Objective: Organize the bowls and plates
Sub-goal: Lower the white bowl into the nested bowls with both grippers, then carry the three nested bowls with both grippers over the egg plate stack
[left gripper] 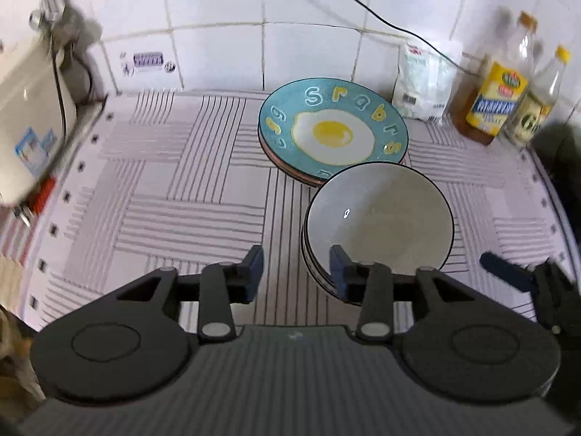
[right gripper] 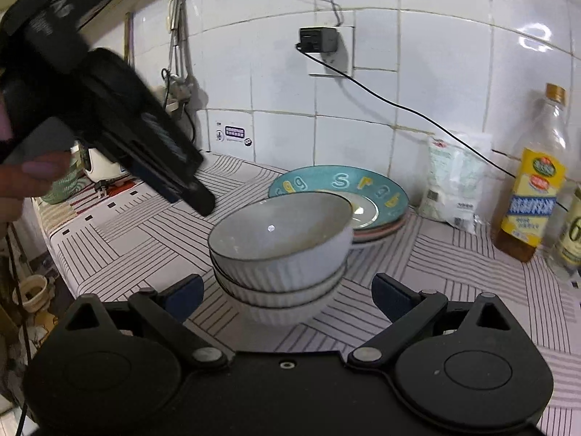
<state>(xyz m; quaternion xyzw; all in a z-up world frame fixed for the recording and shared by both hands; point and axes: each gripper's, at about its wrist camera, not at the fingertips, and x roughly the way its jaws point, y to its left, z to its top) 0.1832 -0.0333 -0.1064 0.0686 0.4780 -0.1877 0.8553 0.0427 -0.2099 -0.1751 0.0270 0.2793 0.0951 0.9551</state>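
Note:
Three white ribbed bowls with dark rims are stacked [left gripper: 377, 214] [right gripper: 279, 250] on the striped counter. Behind them, touching, lies a stack of plates topped by a blue fried-egg plate [left gripper: 332, 130] [right gripper: 341, 185]. My left gripper [left gripper: 296, 274] is open, pointing steeply down just left of the bowls; its right finger overlaps the near rim in this view, but the pads press on nothing. In the right wrist view the left gripper [right gripper: 201, 200] hangs above and left of the top bowl's rim, apart from it. My right gripper [right gripper: 288, 296] is wide open in front of the bowl stack, empty.
Oil bottles [left gripper: 497, 98] [right gripper: 533, 189] and a white bag [left gripper: 425, 83] stand at the back right by the tiled wall. A white appliance [left gripper: 29, 116] sits at the left edge. A black cable runs from the wall socket [right gripper: 319, 40]. Striped counter [left gripper: 163, 189] stretches left of the dishes.

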